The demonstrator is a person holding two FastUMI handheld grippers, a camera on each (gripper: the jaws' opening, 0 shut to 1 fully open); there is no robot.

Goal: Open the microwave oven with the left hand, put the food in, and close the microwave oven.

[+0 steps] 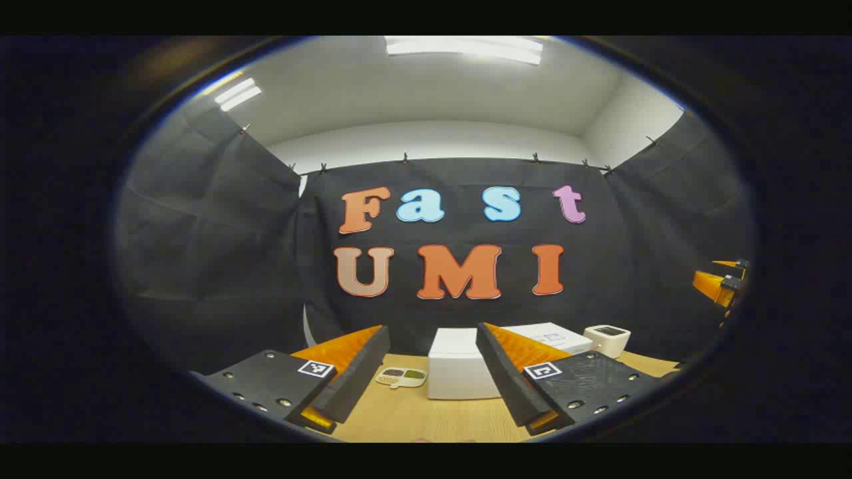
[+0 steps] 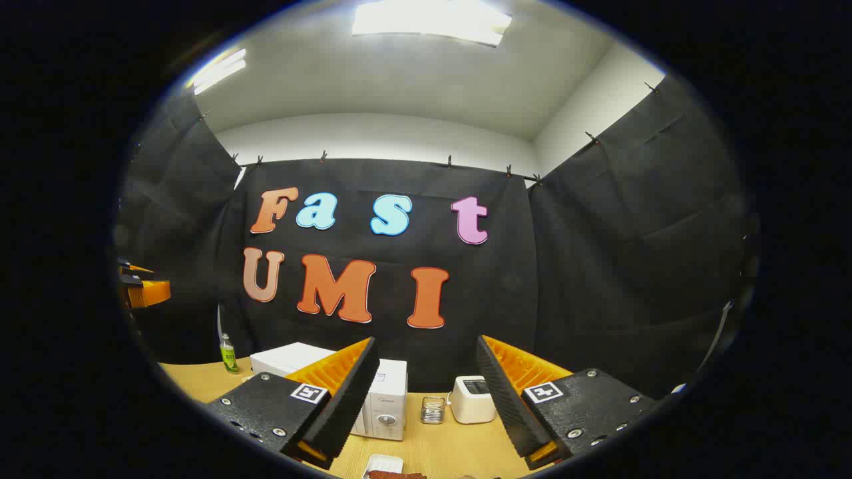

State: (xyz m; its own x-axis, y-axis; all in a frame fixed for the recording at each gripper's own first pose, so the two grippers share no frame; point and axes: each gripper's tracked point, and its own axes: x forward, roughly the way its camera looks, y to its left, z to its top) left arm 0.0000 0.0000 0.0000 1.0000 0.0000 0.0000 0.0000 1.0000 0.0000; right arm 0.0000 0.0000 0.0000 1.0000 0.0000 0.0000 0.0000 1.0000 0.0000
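Microwave oven (image 2: 383, 399) shut, on wooden table (image 2: 459, 442); black-draped booth.

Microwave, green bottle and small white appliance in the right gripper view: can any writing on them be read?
microwave: a small mark on its front, too small to read.
green bottle: label too blurred to read.
small white appliance: dark top panel, nothing legible.
So nothing on them can be quoted.

Bright ceiling lights (image 2: 431, 20) w/ glare, dim booth below, heavy fisheye warp at edges, mostly sharp
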